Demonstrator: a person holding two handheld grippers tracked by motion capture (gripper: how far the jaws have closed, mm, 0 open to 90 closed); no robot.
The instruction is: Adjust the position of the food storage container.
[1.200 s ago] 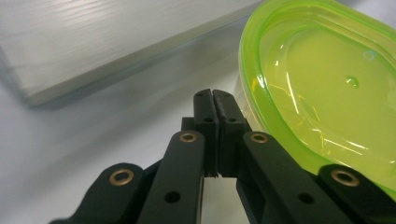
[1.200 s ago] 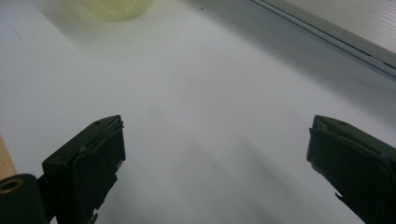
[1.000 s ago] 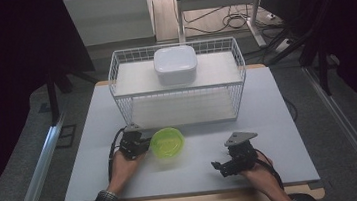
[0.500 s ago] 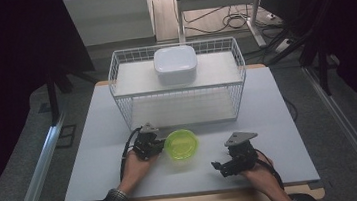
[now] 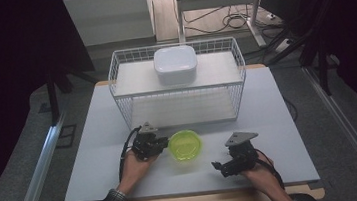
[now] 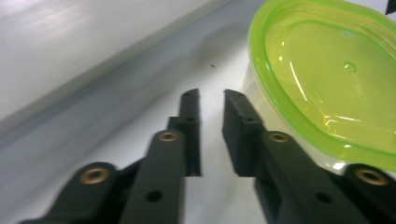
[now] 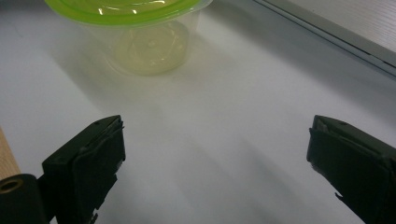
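Container with a green lid sits on the bench, just beside the left tongs, whose jaws have just been opening to a narrow, empty gap. Right tongs gape wide nearby, empty.

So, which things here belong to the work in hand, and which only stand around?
In the work:
- green-lidded tub
- left gripper, jaws just opening, nothing between them
- right gripper, open

Standing around:
- wire basket
- white box on top of it
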